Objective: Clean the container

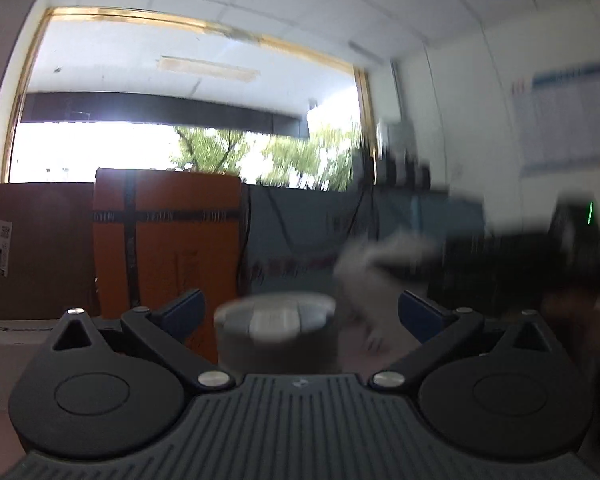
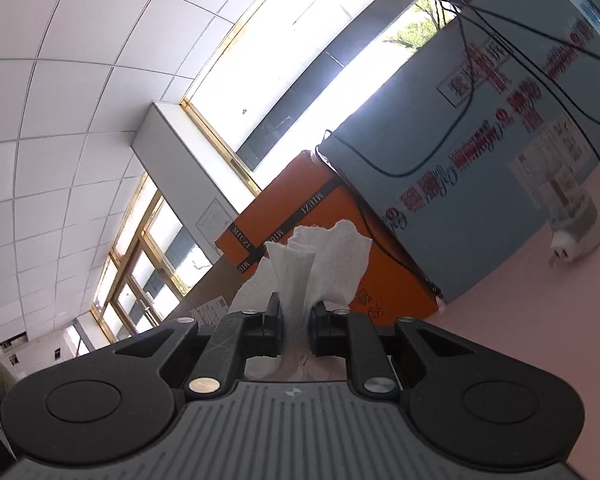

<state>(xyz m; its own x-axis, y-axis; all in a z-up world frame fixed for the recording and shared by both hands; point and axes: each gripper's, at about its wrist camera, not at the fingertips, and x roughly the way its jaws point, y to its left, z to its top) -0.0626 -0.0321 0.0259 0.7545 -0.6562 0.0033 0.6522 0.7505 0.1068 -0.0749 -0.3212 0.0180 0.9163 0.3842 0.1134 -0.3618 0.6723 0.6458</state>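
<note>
In the left wrist view a grey round container (image 1: pixel 276 330) stands between my left gripper's (image 1: pixel 300 312) blue-padded fingers (image 1: pixel 188 308), which are spread wide and do not touch it. The view is blurred. A white tissue (image 1: pixel 374 276) shows to the right of the container, with the dark right gripper behind it. In the right wrist view my right gripper (image 2: pixel 296 320) is shut on a crumpled white paper tissue (image 2: pixel 316 264) that sticks up from between the pads. The container is not in the right wrist view.
An orange box (image 1: pixel 168 240) and a brown cardboard box (image 1: pixel 36 248) stand behind the container, a light blue box (image 2: pixel 480 184) beside them. A white plug adapter (image 2: pixel 576 232) lies on the pink table (image 2: pixel 540 340). Black cables hang over the blue box.
</note>
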